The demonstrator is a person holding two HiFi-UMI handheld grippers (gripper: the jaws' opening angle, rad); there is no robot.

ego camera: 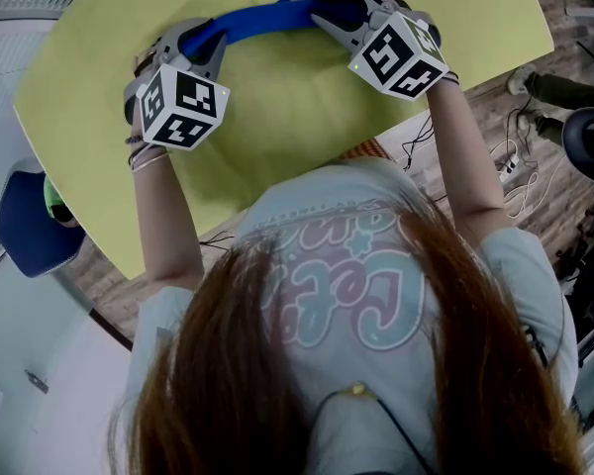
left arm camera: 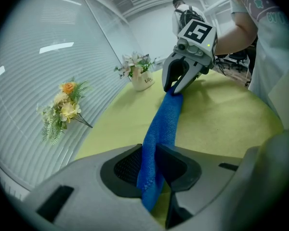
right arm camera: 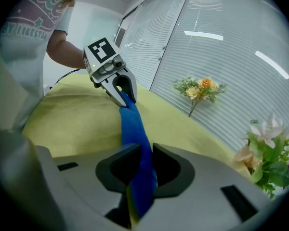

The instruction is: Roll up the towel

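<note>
Yellow-green table (ego camera: 277, 107) lies under the blue towel (ego camera: 262, 18), a soft, light, floppy band stretched between the left gripper (ego camera: 213, 36) and right gripper (ego camera: 327, 10), each clamped narrowly on one end, probably the best places to hold it.

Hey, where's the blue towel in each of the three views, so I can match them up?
Head view: blue towel top centre, strung between left tongs and right tongs.
Left gripper view: centre, running up from its jaws.
Right gripper view: centre, running up from its jaws.
Shared landmark: yellow-green table cover beneath it.
</note>
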